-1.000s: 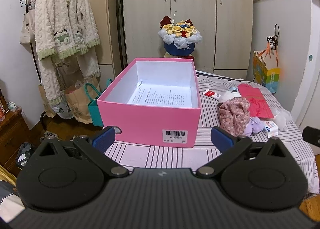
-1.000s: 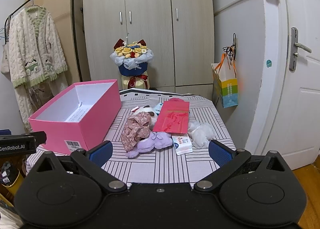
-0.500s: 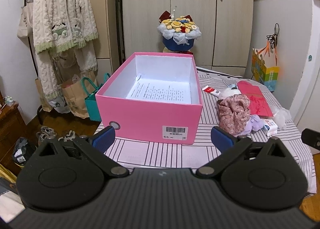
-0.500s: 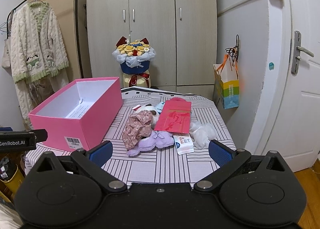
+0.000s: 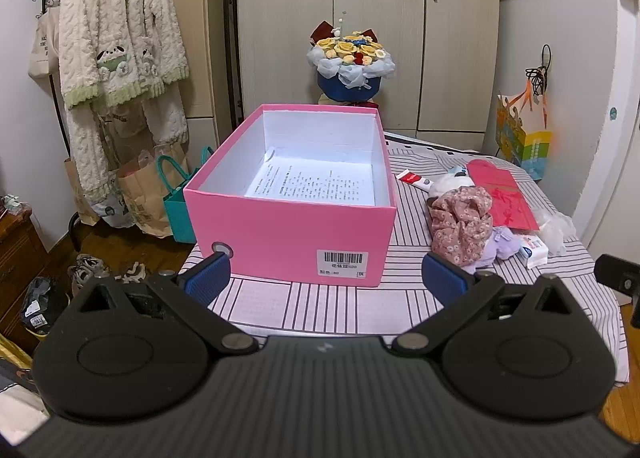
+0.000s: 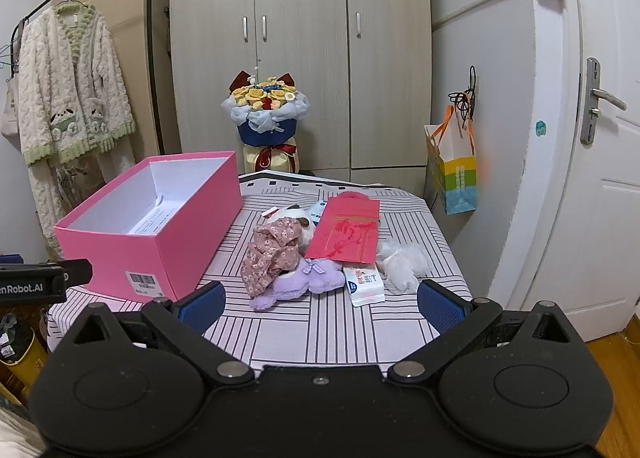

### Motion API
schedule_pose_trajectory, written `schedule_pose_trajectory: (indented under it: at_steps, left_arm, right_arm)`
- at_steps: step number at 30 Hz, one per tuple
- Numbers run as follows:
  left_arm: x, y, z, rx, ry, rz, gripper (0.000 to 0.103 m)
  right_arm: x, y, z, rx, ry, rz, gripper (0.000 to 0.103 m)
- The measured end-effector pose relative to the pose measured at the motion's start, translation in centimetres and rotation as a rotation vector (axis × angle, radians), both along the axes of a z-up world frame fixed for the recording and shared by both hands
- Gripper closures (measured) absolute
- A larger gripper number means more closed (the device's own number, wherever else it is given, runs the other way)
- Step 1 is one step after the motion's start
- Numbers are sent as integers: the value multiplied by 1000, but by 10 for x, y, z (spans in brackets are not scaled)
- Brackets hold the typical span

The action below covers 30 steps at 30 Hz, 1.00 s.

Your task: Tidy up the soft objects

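Both grippers held spread wide and empty before a striped table bearing a pink box and a pile of soft items.

The left gripper faces the open pink box, whose floor shows only a printed sheet; the right gripper faces the pile beside the box. A floral cloth lies over a purple plush and partly hides a white plush; a red envelope overlaps them. The crumpled white material is hard to identify, and the wipes packet print is illegible.
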<state>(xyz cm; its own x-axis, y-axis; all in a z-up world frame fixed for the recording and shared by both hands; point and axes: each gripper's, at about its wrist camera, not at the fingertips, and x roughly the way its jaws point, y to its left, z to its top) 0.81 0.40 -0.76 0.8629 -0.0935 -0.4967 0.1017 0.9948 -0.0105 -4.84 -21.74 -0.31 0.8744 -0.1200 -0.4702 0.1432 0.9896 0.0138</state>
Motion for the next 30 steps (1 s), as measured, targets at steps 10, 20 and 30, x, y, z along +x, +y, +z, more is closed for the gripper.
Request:
schedule_pose_trajectory:
  at_steps: [10, 20, 30]
  left_arm:
    - [-2, 0, 1, -6, 6, 2, 0]
    - [-14, 3, 9, -24, -62, -16, 0]
    - [2, -28, 4, -31, -193, -116, 0]
  right_arm:
    - [0, -1, -1, 1, -1, 2, 0]
    - [-9, -14, 1, 39, -61, 52, 0]
    - [2, -47, -21, 18, -171, 106, 0]
